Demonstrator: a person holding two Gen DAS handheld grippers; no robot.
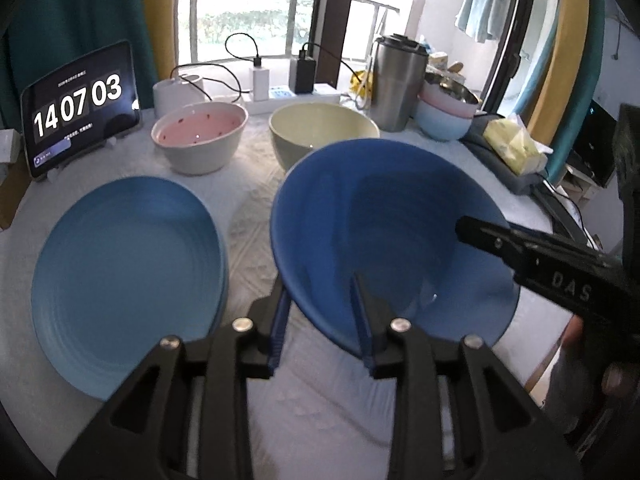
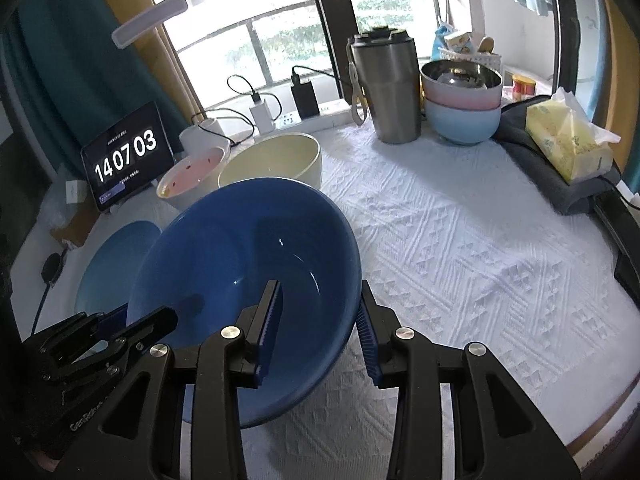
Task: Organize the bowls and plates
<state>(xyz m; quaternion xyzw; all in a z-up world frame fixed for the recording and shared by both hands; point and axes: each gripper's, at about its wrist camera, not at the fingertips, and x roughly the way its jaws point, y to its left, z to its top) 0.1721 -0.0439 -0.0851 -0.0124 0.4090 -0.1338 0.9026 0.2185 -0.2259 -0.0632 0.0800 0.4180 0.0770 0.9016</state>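
Glossy dark-blue round bowl (image 1: 380, 220), rim-clamped in right claw (image 2: 319, 292); left claw (image 1: 318, 284) straddles rim, grip unclear.

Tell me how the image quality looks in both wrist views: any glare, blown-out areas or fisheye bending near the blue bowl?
Left wrist view: the window is blown out white; the dark blue bowl is sharp, shaded inside, with a small glint; black vignette at the corners. Right wrist view: same backlight, the railing bows from fisheye distortion; the textured tablecloth is crisp.
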